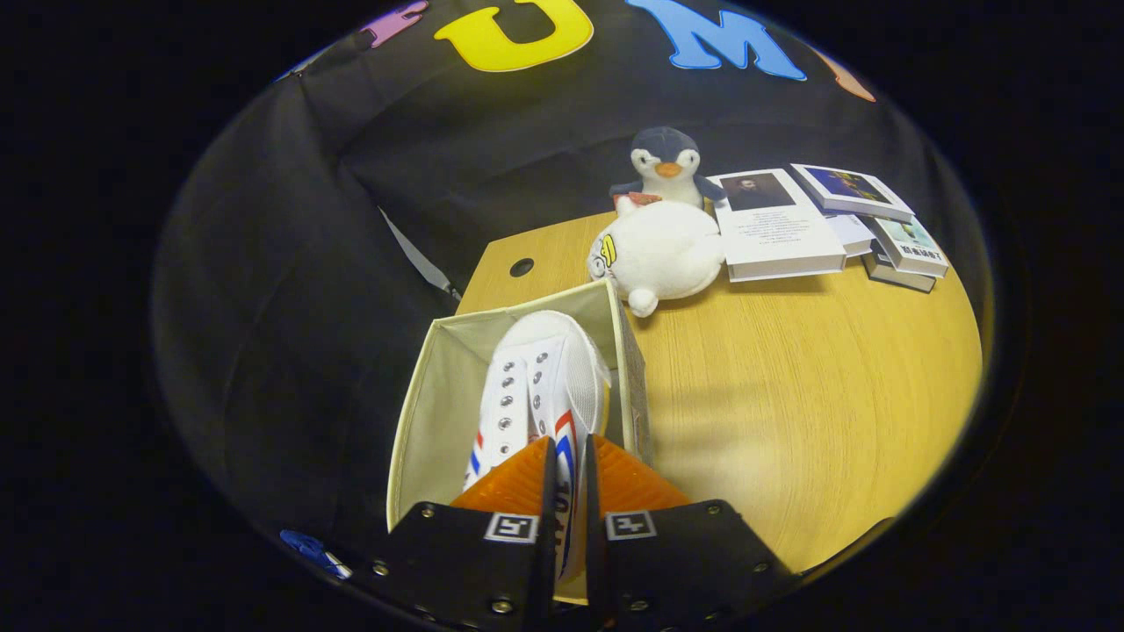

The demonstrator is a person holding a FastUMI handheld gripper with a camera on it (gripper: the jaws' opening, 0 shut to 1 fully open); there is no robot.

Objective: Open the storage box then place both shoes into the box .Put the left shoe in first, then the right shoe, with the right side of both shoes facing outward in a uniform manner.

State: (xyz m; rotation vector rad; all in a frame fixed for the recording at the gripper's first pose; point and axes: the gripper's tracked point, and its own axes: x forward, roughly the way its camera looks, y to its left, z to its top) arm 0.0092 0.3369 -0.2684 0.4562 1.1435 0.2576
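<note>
Lowering a white canvas sneaker w/ red-blue stripes into open cream fabric box, gripper pinching its heel; next: release, likely fetch 2nd shoe.

gripper pointing forward and down, jaws nearly closed, clamping a shoe

Mounted on the tongs, looking forward and steeply down along both fingers. Very near the white shoe pinched between them, just above the open storage box. Facing across the tabletop toward plush penguin, books and booth wall beyond.
</note>
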